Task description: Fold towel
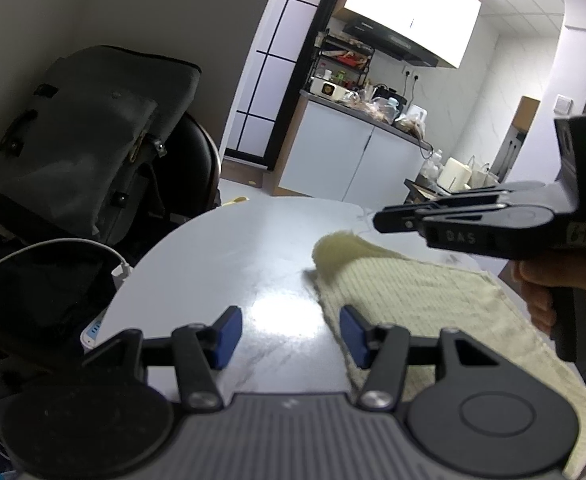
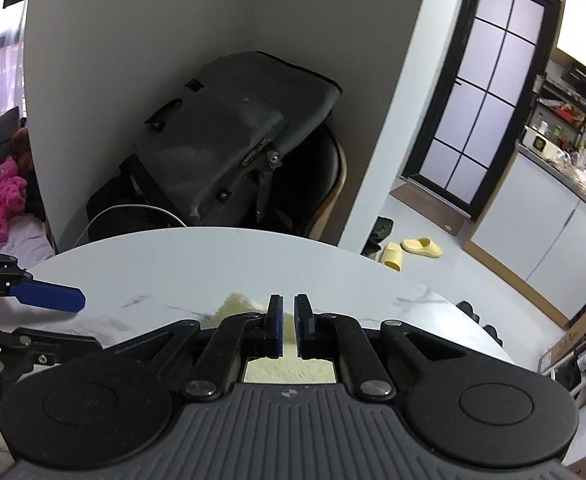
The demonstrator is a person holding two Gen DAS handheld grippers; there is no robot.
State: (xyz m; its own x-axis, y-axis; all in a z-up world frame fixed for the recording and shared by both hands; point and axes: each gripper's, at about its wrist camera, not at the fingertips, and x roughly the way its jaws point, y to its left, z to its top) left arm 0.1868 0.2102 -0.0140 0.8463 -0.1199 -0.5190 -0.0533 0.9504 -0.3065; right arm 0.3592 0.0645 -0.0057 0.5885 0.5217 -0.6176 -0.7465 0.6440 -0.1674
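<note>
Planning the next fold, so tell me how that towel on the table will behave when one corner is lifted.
Probably floppy: the towel already curls over softly at its far corner, so a lifted corner should drape, not stay flat. Likely light, being thin cloth. It may slide rather than stay put, since the table looks smooth and glossy. The open left gripper could pin it.

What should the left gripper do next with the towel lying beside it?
Probably ease the left gripper sideways onto the towel's near edge and close. Its jaws stand open over bare table, with only one blue pad at the cloth's border, gripping nothing. The right gripper is shut above the towel's curled far corner, apparently not holding it, so no fold has been started.
</note>
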